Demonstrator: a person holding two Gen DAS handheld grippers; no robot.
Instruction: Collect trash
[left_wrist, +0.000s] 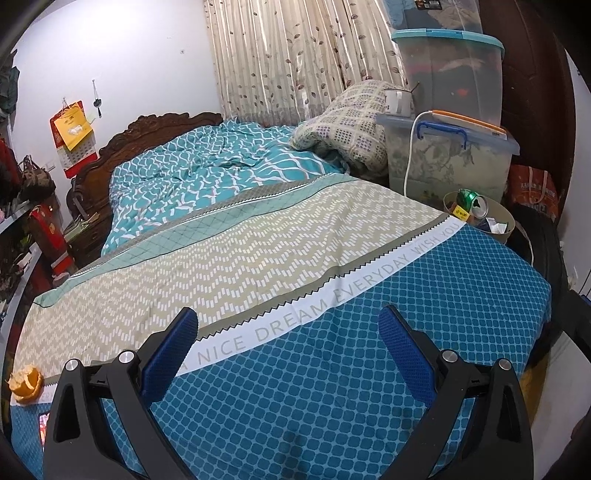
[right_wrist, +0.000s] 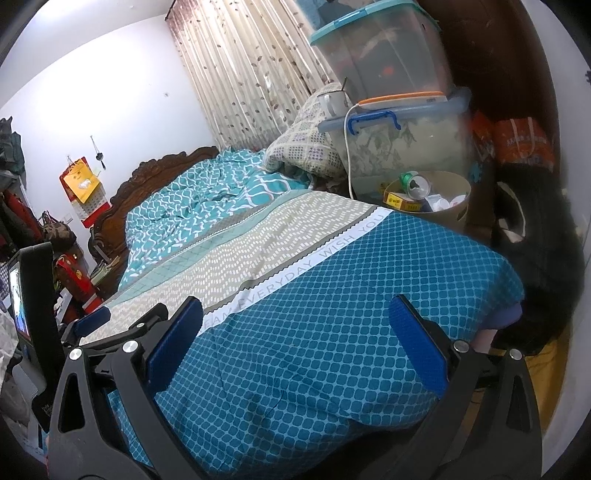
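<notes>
Both claws spread, empty, over bed (left_wrist: 332, 369). Left gripper (left_wrist: 288, 347) nearest orange peel (left_wrist: 26, 382); right gripper (right_wrist: 295, 325) faces waste bin (right_wrist: 458, 218), likely drop point.

Orange peel (left_wrist: 26, 382): torn, curled, lying on bedspread near its edge. Waste bin (right_wrist: 460, 214): beige, round, beside bed, holding crushed green can (right_wrist: 415, 183), yellow carton (right_wrist: 399, 202), scraps.

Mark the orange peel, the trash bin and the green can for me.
orange peel (left_wrist: 26, 382), left wrist view, on its middle
trash bin (right_wrist: 452, 218), right wrist view, on its outer wall
green can (right_wrist: 415, 183), right wrist view, on its side
</notes>
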